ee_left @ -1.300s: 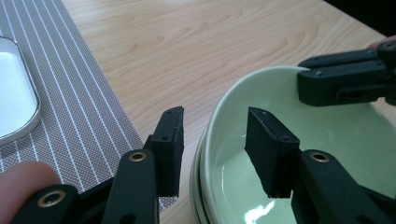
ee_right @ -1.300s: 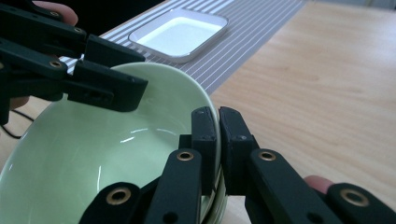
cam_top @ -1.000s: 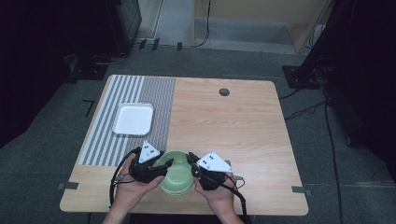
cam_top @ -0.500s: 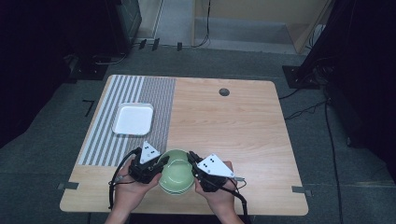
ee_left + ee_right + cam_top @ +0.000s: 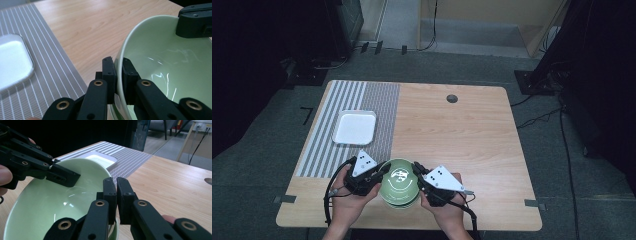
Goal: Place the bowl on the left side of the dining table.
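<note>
A pale green bowl [image 5: 399, 181] hangs just above the table's front edge, held by its rim from both sides. My left gripper [image 5: 382, 173] is shut on the bowl's left rim [image 5: 130, 47], one jaw outside and one inside. On the opposite rim [image 5: 100, 167], my right gripper [image 5: 417, 171] is shut the same way. Under the held bowl a second green rim [image 5: 113, 231] shows, as of another bowl beneath. In the left gripper view the right gripper's jaw appears at the top right, on the far rim. A hand holds each gripper.
A white rectangular tray [image 5: 354, 127] lies on the grey striped mat [image 5: 377, 100] that covers the table's left part. A small dark round disc [image 5: 452, 98] sits near the far edge of the wooden table [image 5: 462, 140]. Cables trail on the floor around it.
The green bowl has risen a little and shifted slightly away from the front edge, with both grippers still clamped on its rim.
</note>
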